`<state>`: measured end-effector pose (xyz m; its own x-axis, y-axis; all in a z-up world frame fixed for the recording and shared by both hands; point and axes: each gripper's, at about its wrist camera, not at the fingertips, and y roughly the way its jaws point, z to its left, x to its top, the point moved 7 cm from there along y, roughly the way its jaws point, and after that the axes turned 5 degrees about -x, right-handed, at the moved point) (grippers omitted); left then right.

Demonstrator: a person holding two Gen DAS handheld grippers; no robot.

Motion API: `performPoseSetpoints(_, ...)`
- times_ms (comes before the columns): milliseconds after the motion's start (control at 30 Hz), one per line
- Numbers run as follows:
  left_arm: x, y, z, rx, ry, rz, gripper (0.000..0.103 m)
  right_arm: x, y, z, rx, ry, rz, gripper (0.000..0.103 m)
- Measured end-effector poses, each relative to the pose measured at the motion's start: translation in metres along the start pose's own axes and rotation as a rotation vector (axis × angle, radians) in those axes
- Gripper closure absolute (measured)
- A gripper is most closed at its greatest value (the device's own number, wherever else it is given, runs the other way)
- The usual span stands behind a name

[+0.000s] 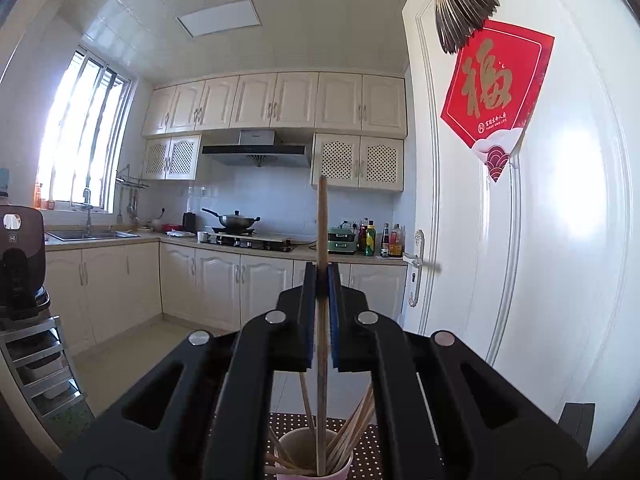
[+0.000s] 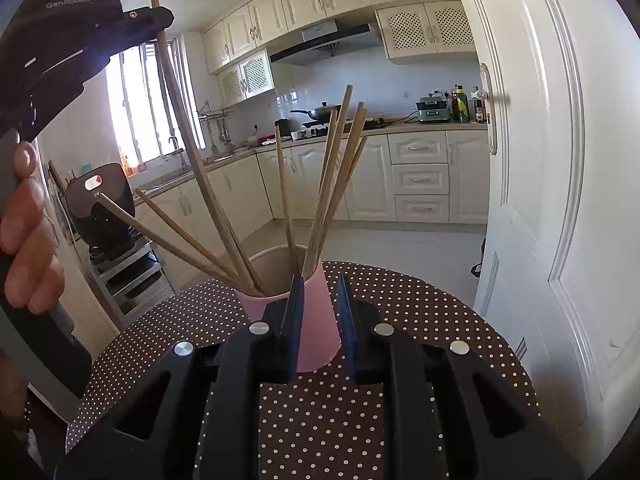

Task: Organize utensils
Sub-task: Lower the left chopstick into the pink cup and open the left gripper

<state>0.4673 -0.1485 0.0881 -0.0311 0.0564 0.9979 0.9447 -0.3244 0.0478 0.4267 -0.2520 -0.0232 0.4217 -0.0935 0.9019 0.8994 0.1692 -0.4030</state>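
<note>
A pink cup (image 2: 316, 320) stands on a brown table with a white-dotted cloth (image 2: 420, 320) and holds several wooden chopsticks (image 2: 340, 176) fanned outward. My right gripper (image 2: 320, 284) is at the cup's right side with the cup wall between its blue pads, shut on it. My left gripper (image 2: 156, 12), held by a hand (image 2: 24, 240) at the upper left, is shut on one long chopstick (image 2: 192, 152) whose lower end is inside the cup. In the left wrist view this chopstick (image 1: 322, 220) stands upright between the closed pads of the left gripper (image 1: 322, 276), above the cup (image 1: 298, 450).
A white door (image 2: 560, 160) with a handle (image 2: 486, 92) stands close on the right of the table. At the left, an air fryer (image 2: 104, 200) sits on a metal rack. Kitchen counters with a wok (image 2: 320, 112) run along the far wall.
</note>
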Motion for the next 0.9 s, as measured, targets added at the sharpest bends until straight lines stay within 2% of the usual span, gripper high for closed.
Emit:
performPoseSetpoints(333, -0.024, 0.016, 0.005, 0.008, 0.002, 0.036, 0.097, -0.003, 0.014, 0.0, 0.009, 0.004, 0.022, 0.087)
performPoseSetpoints(467, -0.019, 0.019, 0.008, 0.005, -0.019, 0.023, 0.097, -0.003, 0.015, -0.001, 0.012, 0.008, 0.023, 0.087)
performPoseSetpoints(567, -0.025, 0.021, 0.005, -0.001, 0.004, 0.039, 0.097, -0.003, 0.016, -0.001, 0.009, 0.009, 0.025, 0.087)
performPoseSetpoints(800, -0.07, 0.023, 0.004, -0.022, -0.009, 0.162, 0.097, -0.006, 0.021, -0.004, 0.007, 0.021, 0.039, 0.087)
performPoseSetpoints(900, -0.077, 0.021, 0.003, -0.025, -0.007, 0.179, 0.097, -0.007, 0.02, -0.005, 0.004, 0.025, 0.039, 0.087)
